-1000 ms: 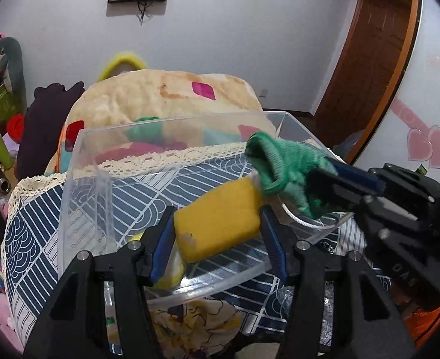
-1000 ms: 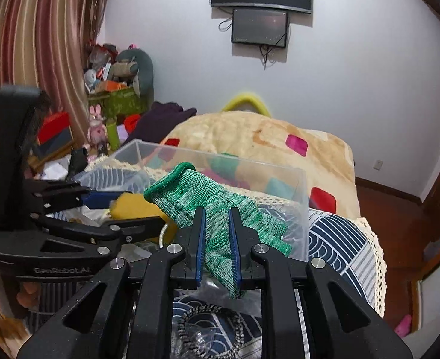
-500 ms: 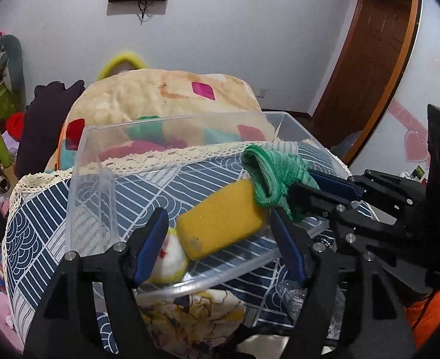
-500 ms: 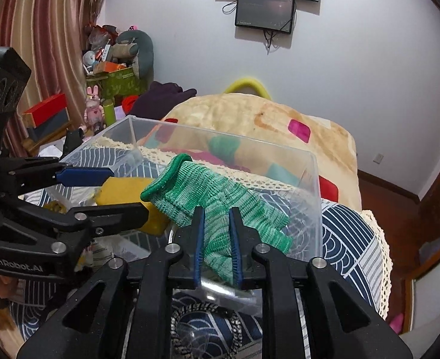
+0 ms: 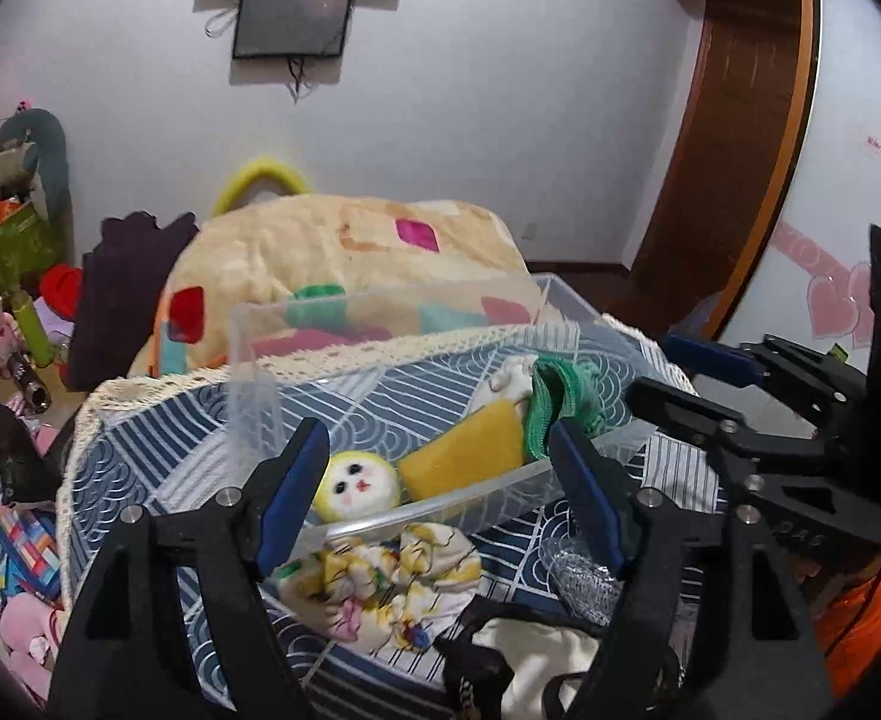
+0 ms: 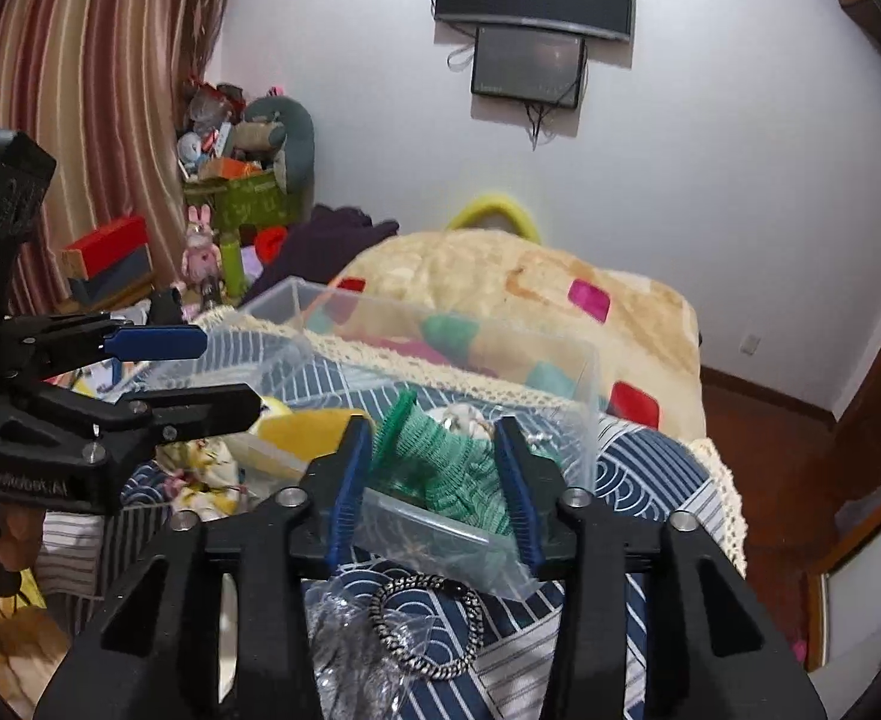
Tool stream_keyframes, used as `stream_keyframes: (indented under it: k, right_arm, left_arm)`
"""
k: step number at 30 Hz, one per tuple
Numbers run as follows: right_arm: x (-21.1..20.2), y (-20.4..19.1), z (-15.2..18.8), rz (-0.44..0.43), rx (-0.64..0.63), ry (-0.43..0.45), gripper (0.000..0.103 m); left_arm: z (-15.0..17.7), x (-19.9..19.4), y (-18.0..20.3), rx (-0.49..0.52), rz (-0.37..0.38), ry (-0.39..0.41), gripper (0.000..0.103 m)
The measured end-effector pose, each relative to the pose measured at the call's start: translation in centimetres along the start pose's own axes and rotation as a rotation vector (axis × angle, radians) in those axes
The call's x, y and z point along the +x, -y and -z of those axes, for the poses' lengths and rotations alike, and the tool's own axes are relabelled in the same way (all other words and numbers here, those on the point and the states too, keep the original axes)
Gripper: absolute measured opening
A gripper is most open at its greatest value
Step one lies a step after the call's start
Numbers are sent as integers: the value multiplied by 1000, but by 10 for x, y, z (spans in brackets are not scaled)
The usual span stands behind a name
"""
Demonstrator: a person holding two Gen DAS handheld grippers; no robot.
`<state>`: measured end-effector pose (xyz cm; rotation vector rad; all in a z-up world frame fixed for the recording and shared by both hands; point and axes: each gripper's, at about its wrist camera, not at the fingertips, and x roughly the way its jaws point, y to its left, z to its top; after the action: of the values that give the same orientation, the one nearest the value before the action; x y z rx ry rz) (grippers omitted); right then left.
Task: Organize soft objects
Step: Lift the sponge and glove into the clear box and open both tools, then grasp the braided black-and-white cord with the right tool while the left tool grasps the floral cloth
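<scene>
The fingers [image 5: 296, 468] of the left gripper [image 5: 440, 498] stand wide apart and hold nothing; just ahead of them, inside the clear plastic bin [image 5: 248, 330], lies the yellow plush doll [image 5: 434, 462]. The right gripper [image 6: 434, 480] is likewise spread, its fingers [image 6: 350, 474] flanking the green knitted glove [image 6: 440, 468], which rests in the bin's near corner beside the doll.

Both items look deposited, so the step in hand is a clean retreat. Doing it well likely means drawing each gripper straight back along its own line with the fingers kept apart, so that no pad snags the glove's loose knit or tips the light bin.

Both grippers point forward and slightly down over the near rim, the left one seen level at the left of the right view. Below the fingers, a patterned cloth bundle [image 5: 380, 570] and a braided bracelet [image 6: 428, 624] lie on the blue bedspread [image 5: 158, 468], perhaps next.
</scene>
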<state>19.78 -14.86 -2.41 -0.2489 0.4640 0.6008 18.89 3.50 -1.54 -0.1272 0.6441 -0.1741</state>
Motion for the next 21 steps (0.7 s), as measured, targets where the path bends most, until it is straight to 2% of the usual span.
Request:
stream_keyframes:
  k: [4, 7, 9, 15, 19, 21]
  right_arm:
    - [-18, -4, -1, -3, 6, 44, 47]
    - [-26, -7, 1, 1, 2, 62, 49]
    - [-30, -9, 5, 9, -2, 70, 59]
    - [-30, -12, 23, 19, 3, 52, 61]
    - [-21, -8, 37, 15, 41, 9, 61]
    - [-14, -4, 45, 5, 61, -21, 61]
  left_arm:
    - [3, -23, -3, 0, -36, 44, 87]
    - [11, -37, -8, -2, -58, 66, 88]
    - [18, -41, -10, -1, -73, 64, 89]
    - [47, -29, -20, -2, -106, -7, 90]
    - [63, -10, -25, -27, -104, -75, 91]
    - [66, -2, -25, -40, -117, -89, 95]
